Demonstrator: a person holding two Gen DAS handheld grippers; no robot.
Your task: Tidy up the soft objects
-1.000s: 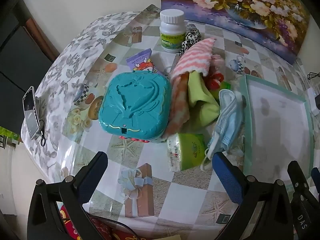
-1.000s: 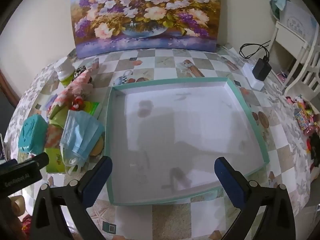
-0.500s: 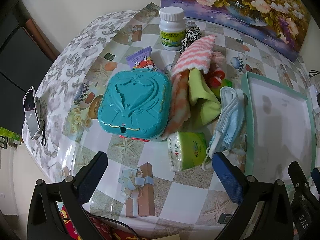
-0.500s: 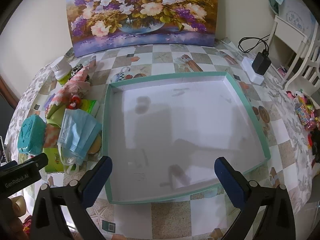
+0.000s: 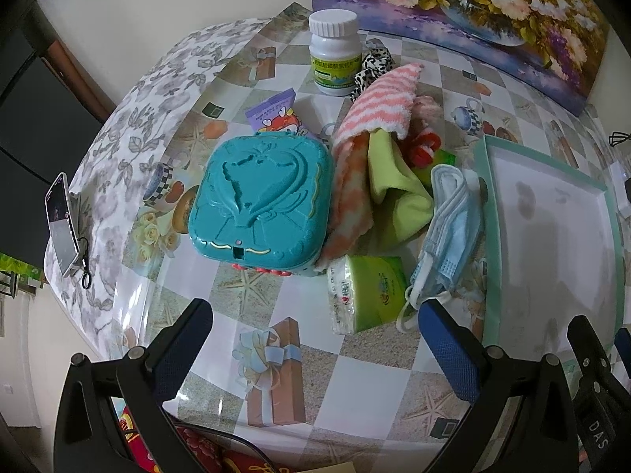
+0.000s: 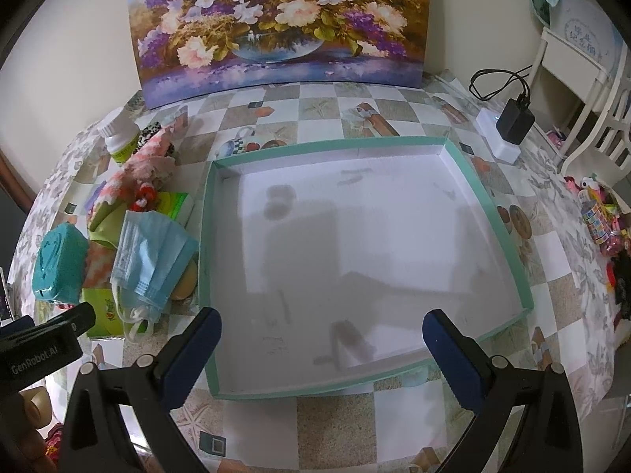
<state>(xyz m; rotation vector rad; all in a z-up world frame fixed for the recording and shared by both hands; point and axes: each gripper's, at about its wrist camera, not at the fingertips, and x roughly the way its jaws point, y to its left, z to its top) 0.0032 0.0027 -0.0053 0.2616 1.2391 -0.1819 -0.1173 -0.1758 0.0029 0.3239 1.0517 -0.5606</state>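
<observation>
A pile of soft things lies left of a shallow teal-rimmed white tray: a pink striped towel, an orange cloth, a green cloth, a blue face mask and a green tissue pack. The mask also shows in the right wrist view. My left gripper is open and empty, above the table in front of the pile. My right gripper is open and empty over the tray's near edge. The tray holds nothing.
A hard teal case sits left of the cloths. A white pill bottle and a leopard-print item stand behind. A flower painting leans on the wall. A charger and power strip lie at the right. A phone hangs at the left edge.
Both views have shifted slightly, as both grippers drew back or rose a little. Nothing on the table has moved. Both grippers stay open.
</observation>
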